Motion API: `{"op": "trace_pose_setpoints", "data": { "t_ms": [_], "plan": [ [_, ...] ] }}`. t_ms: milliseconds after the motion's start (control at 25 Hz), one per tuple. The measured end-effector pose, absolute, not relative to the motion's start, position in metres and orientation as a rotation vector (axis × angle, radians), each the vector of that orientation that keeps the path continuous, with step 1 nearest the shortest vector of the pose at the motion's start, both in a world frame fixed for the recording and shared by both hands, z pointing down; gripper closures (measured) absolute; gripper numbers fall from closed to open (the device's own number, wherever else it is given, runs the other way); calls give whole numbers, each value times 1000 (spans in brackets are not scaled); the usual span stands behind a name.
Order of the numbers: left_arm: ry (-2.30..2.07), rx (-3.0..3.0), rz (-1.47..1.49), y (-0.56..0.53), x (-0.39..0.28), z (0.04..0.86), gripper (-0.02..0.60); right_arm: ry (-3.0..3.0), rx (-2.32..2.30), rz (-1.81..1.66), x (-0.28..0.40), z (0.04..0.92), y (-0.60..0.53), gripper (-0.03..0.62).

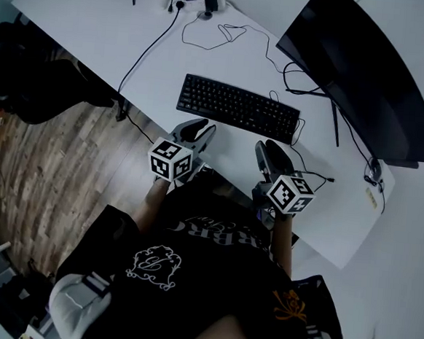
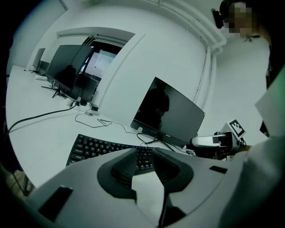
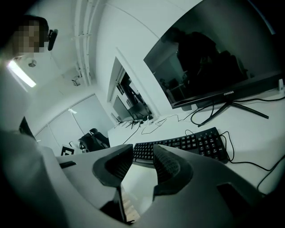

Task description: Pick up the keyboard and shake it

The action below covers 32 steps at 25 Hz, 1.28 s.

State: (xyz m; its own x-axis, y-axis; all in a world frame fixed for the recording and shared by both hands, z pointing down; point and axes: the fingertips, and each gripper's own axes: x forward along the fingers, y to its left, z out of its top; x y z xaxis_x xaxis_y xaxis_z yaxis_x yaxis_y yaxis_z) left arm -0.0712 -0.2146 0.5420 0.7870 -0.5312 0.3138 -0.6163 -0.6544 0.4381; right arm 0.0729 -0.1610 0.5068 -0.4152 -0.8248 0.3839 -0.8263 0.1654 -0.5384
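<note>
**Q:** How do the fingers stand?

**A:** In the left gripper view, the left gripper (image 2: 144, 153) shows two dark ribbed fingers (image 2: 124, 167) a narrow gap apart. Nothing is between them, and only bare surface shows through the gap. The right gripper (image 3: 142, 151) is the same in its own view: its fingers (image 3: 165, 165) stand slightly apart and hold nothing.

**Q:** What could go wrong from here?

**A:** Both gaps look narrow. If the fingers meet the edge of the flat black rectangular keyboard (image 1: 239, 107) at this width, they would likely shove it up the long white counter (image 1: 91, 38) instead of sliding around it. A thin black cable (image 1: 301, 128) loops off the keyboard's right end, and where it leads is hard to follow. A hard shake could pull it tight or snag it on the stand of the large dark monitor (image 1: 359, 67) at the upper right of the head view. A hold at one end only might let the keyboard tip and slip out.

**Q:** Where is the keyboard relative to the fingers?

**A:** It lies on the counter at the centre of the head view, slanting down toward the right. Both grippers hover just below it, by the counter's lower edge, near it but not touching. The left gripper points at its lower left part. The right gripper sits below its right end. In each gripper view the keyboard stretches across the middle of the frame, just beyond the fingertips.
</note>
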Motion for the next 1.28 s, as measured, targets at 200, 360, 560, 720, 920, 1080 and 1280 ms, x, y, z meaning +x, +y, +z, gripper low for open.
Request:
{"op": "trace_pose_setpoints", "data": {
  "t_ms": [200, 360, 560, 720, 920, 1080, 1280],
  "plan": [
    [-858, 2459, 209, -176, -63, 528, 482, -2433, 1633, 1060, 70, 496, -121, 447],
    [-852, 2476, 221, -137, -45, 518, 505, -2466, 1620, 1043, 79, 488, -84, 459],
    [-799, 2514, 225, -76, -26, 498, 526, -2490, 1642, 1035, 85, 480, -34, 519],
    [-786, 2540, 218, -29, -18, 484, 531, -2537, 1622, 1033, 84, 474, 4, 545],
    [-801, 2557, 210, 14, -14, 478, 534, -2597, 1597, 1026, 82, 470, 40, 592],
    [-814, 2567, 211, 42, -16, 474, 535, -2630, 1585, 1008, 78, 466, 64, 592],
    [-826, 2579, 217, 70, -18, 470, 535, -2651, 1594, 977, 77, 462, 84, 592]
  ]
}}
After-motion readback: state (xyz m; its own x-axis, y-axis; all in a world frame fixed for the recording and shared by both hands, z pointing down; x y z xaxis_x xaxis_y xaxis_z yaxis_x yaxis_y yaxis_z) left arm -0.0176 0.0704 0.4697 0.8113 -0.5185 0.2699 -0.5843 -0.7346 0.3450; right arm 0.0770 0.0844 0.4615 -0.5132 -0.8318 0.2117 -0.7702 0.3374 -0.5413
